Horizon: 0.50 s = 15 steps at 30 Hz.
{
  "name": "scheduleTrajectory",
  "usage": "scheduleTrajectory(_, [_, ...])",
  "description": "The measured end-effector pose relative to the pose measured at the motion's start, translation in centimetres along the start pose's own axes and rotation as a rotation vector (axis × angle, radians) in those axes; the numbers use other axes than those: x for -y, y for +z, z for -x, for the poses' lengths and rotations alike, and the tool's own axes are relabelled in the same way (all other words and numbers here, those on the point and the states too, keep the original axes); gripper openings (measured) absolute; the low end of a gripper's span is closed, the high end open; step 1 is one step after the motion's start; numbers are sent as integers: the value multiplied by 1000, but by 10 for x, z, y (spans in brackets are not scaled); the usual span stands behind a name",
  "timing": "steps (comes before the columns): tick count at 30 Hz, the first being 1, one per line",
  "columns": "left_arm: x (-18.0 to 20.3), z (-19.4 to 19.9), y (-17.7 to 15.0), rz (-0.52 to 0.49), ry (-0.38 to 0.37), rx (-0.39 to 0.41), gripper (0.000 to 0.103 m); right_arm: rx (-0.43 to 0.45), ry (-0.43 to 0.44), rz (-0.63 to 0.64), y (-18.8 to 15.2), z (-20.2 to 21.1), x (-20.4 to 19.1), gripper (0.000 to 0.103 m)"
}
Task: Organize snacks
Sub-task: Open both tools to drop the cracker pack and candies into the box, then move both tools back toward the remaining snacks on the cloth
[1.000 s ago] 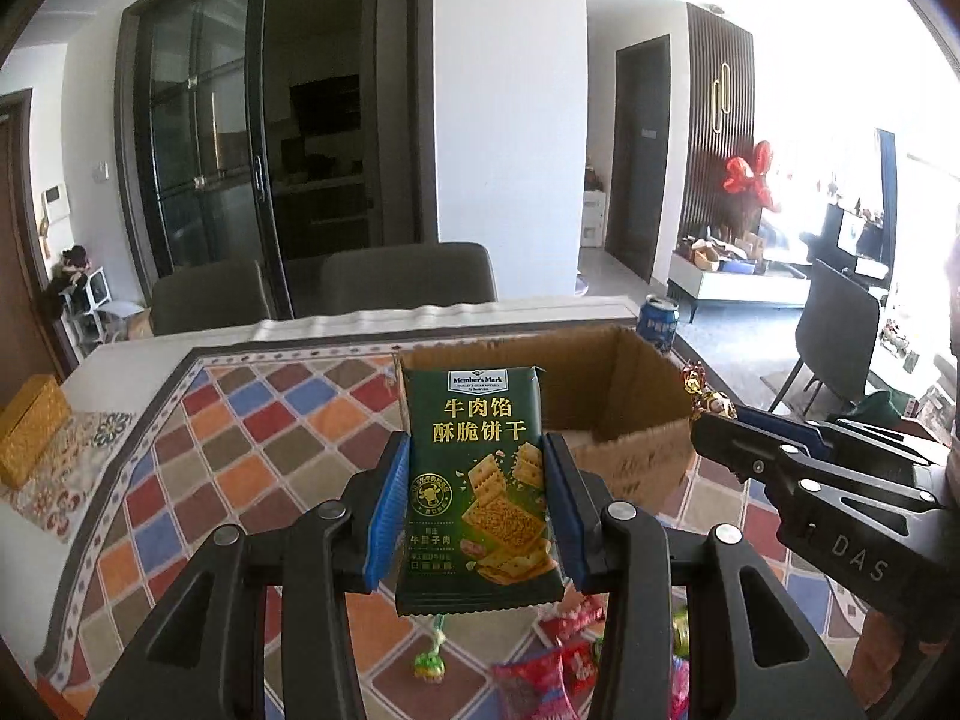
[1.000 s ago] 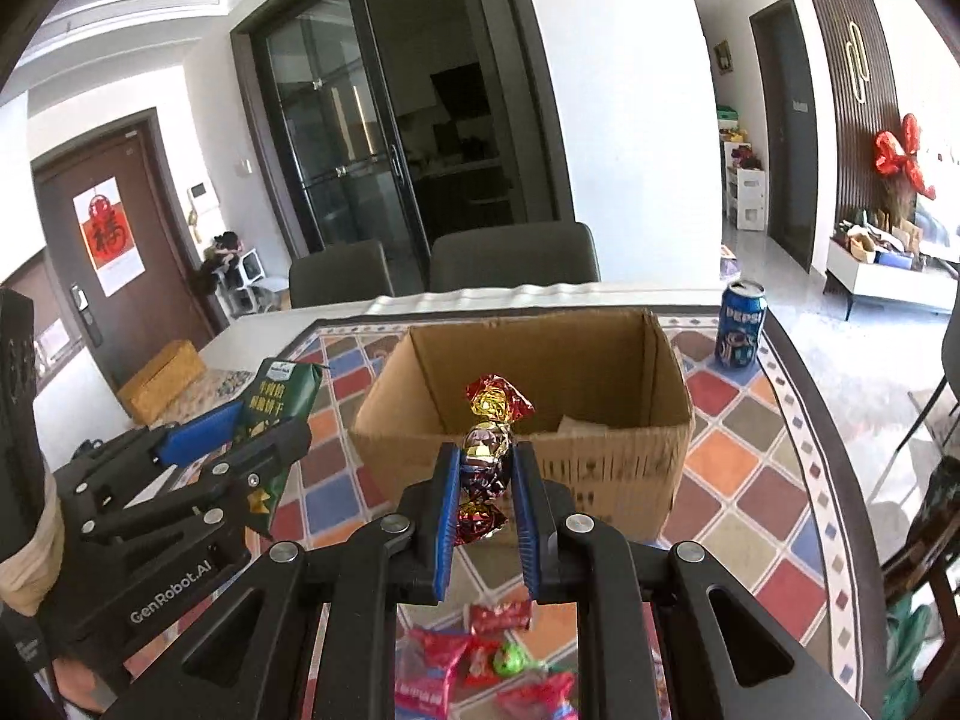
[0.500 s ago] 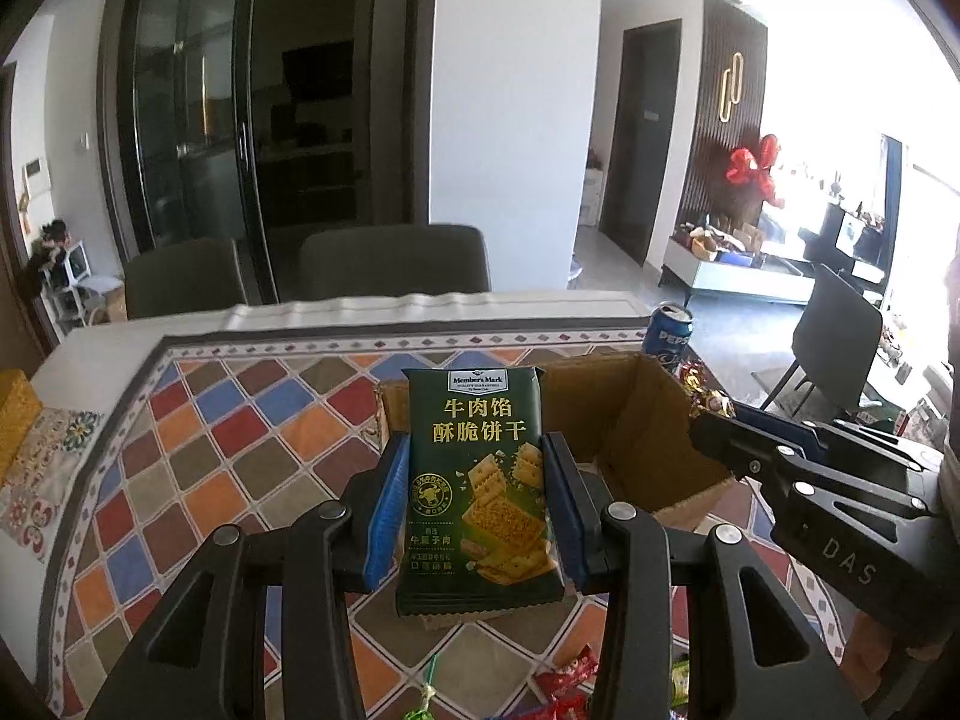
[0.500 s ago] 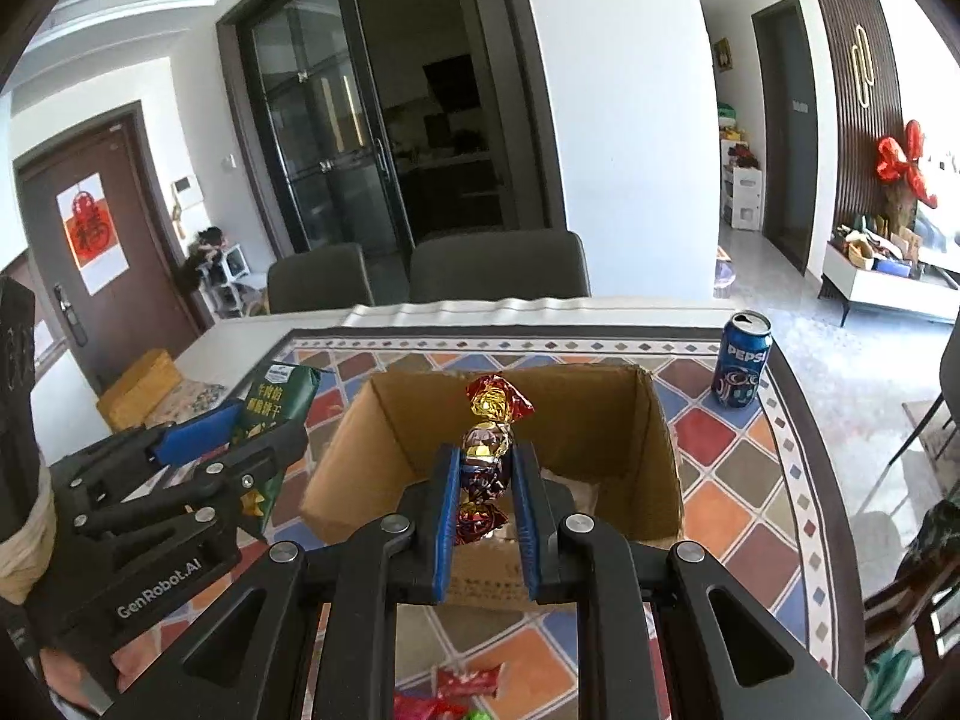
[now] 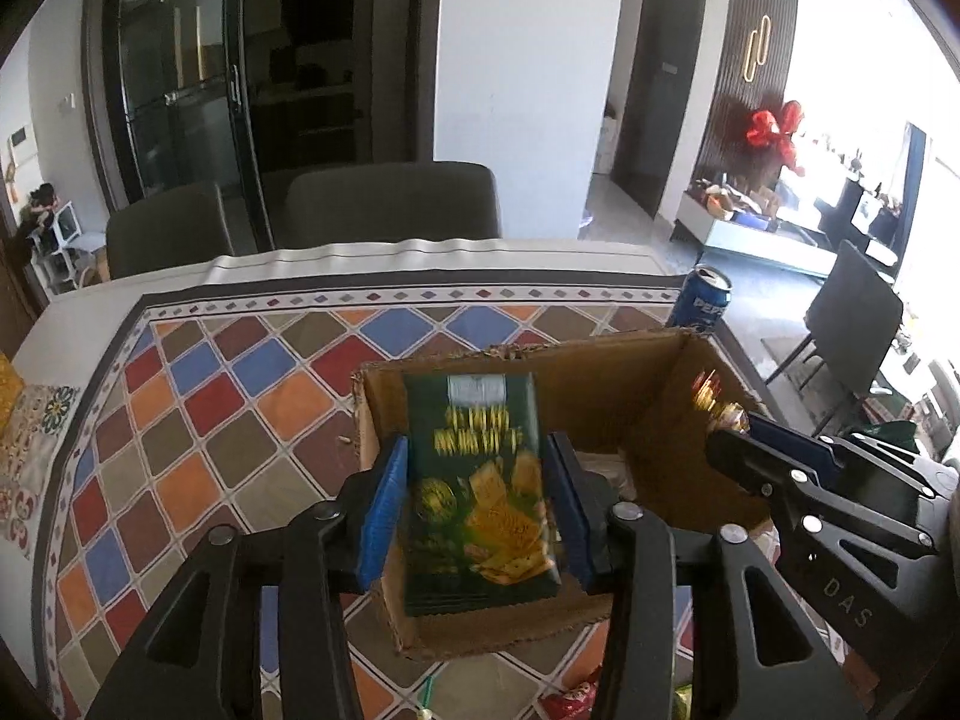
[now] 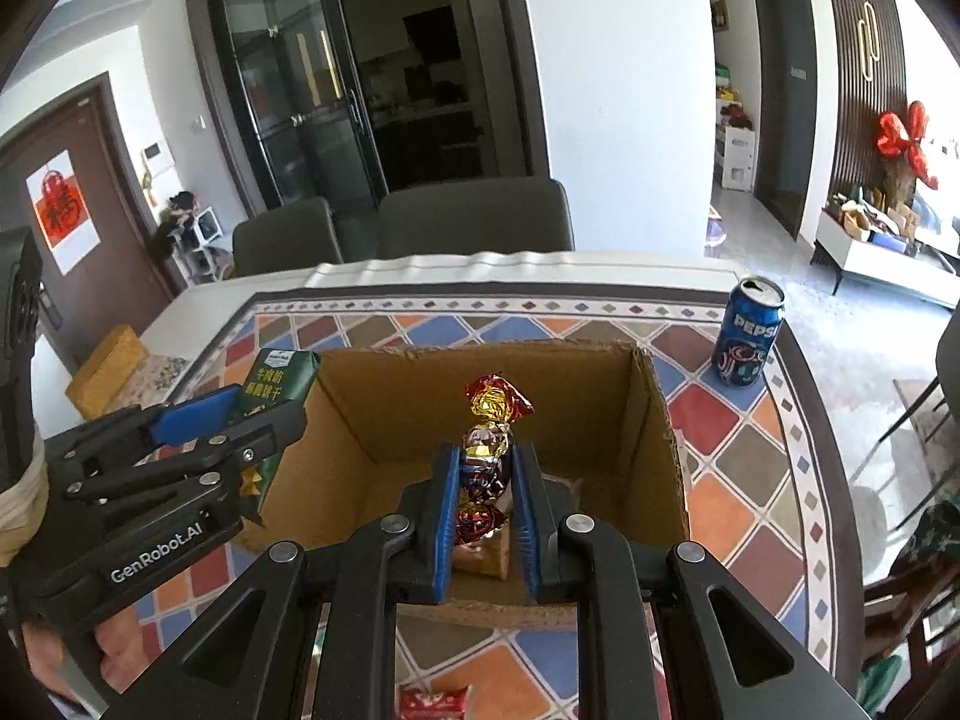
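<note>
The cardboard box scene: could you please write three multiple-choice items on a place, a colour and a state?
1. The blue Pepsi can stands where, relative to the brown cardboard box? A inside it; B outside it, on the patterned tablecloth; C under it.
2. The rectangular biscuit packet is: A green; B red; C white.
3. The right gripper is: A open, empty; B shut on the red-gold foil-wrapped candy; C shut on the can.
Answers: B, it stands past the box's corner; A, dark green wrapper; B, pads pinch the candy.

Black grippers (image 5: 480,507), blue-padded jaws, silver screws.
</note>
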<state>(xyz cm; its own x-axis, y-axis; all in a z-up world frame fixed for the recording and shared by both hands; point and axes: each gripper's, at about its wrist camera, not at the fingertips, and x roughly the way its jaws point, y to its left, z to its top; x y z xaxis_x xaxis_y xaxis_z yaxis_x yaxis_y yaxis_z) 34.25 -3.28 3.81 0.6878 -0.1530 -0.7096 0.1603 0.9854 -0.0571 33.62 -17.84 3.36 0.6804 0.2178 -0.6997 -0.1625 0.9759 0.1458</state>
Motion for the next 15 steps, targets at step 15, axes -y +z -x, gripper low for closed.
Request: scheduleTrajectory(15, [10,53,-24,-54,67,76,60,20,-22,12,-16,30,0,34])
